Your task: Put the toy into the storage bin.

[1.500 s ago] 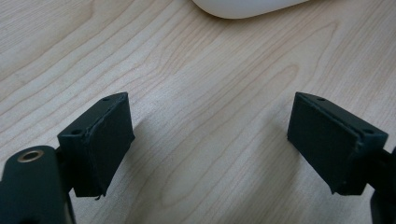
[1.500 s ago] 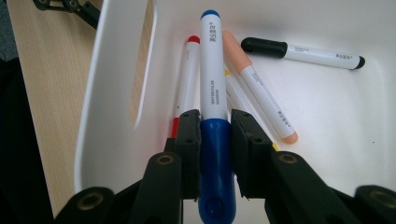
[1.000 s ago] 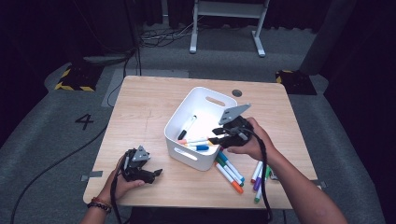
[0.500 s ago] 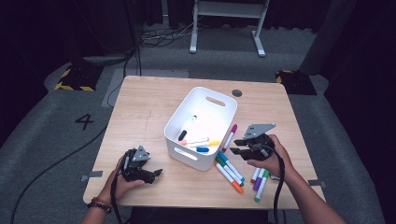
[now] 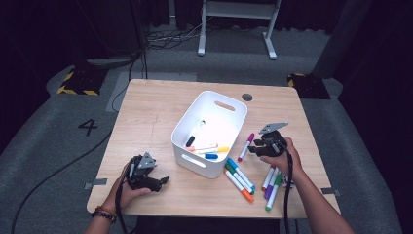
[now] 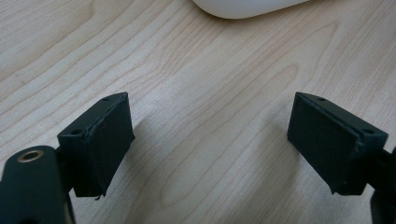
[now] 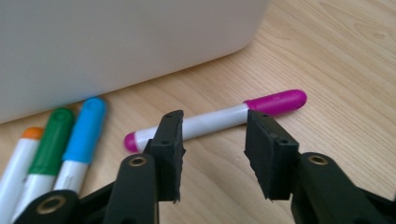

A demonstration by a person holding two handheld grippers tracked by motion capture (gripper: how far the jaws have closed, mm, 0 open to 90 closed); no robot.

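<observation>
Your right hand-held gripper point(image 7: 212, 154) sits low over the tabletop point(image 5: 146, 117), its two flat black pads apart and having just been opening — the magenta marker point(image 7: 219, 119) lies across the gap just beyond their tips, not pressed by either pad. That marker is a slim round barrel, white in the middle with a glossy magenta cap at one end and a magenta plug at the other, and it rests flat on the pale wood grain just beside the white bin point(image 5: 214, 122). In the high view you see the same marker point(image 5: 246, 146) lying off the bin's right wall, with your right hand-held gripper point(image 5: 253, 148) near its lower end. The bin is smooth matte plastic with rounded corners and slot handles — a few markers lie inside it. More round-capped markers in blue, green and orange point(image 5: 239, 179) lie side by side on the wood near the bin's front corner. Your left hand-held gripper point(image 6: 210, 140) rests near the front-left edge, its textured pads standing wide apart over bare wood.
</observation>
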